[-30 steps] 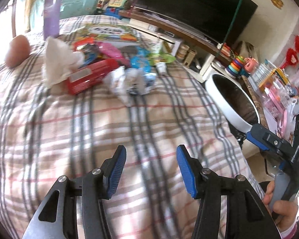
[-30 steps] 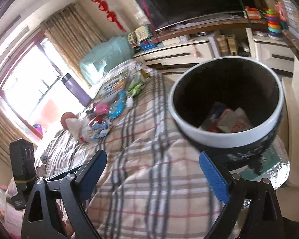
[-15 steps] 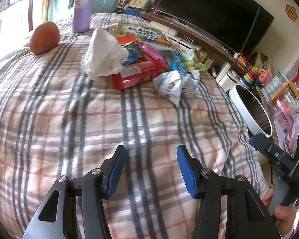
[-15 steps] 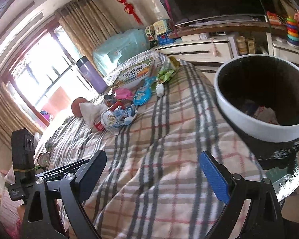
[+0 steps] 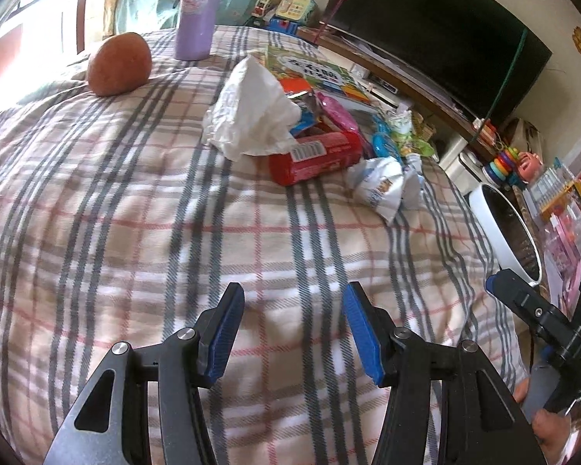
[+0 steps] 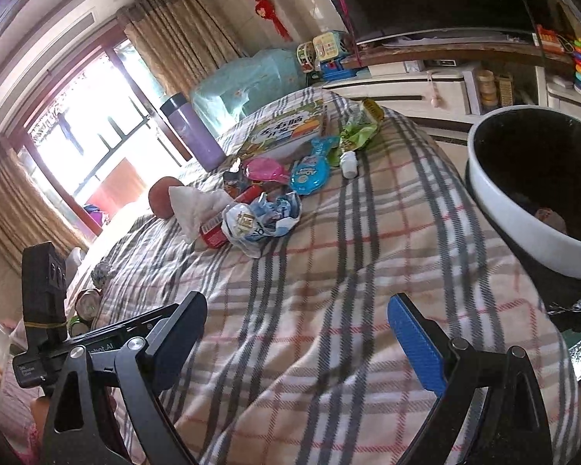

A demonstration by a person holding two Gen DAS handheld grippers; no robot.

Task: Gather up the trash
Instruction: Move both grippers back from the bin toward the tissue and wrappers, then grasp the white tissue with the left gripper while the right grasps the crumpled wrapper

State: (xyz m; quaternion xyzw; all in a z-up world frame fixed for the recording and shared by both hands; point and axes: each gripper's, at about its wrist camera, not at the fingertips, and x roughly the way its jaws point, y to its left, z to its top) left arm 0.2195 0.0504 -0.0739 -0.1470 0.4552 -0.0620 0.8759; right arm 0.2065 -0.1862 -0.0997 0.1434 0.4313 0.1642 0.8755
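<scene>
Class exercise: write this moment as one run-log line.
left tool: open, empty | right tool: open, empty | trash pile: on plaid blanket, untouched | bin: beside bed

Soft woven plaid cloth covers the bed [image 5: 143, 209], matt and slightly wrinkled. Crumpled white tissue paper [image 5: 251, 116] sits beside a glossy red plastic wrapper [image 5: 317, 157]. The bin's rim [image 6: 523, 232] looks smooth, shiny white.

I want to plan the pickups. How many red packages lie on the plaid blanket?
1: the red package lies beside the crumpled white tissue, which overlaps one end. Others may hide in the pile.
</scene>
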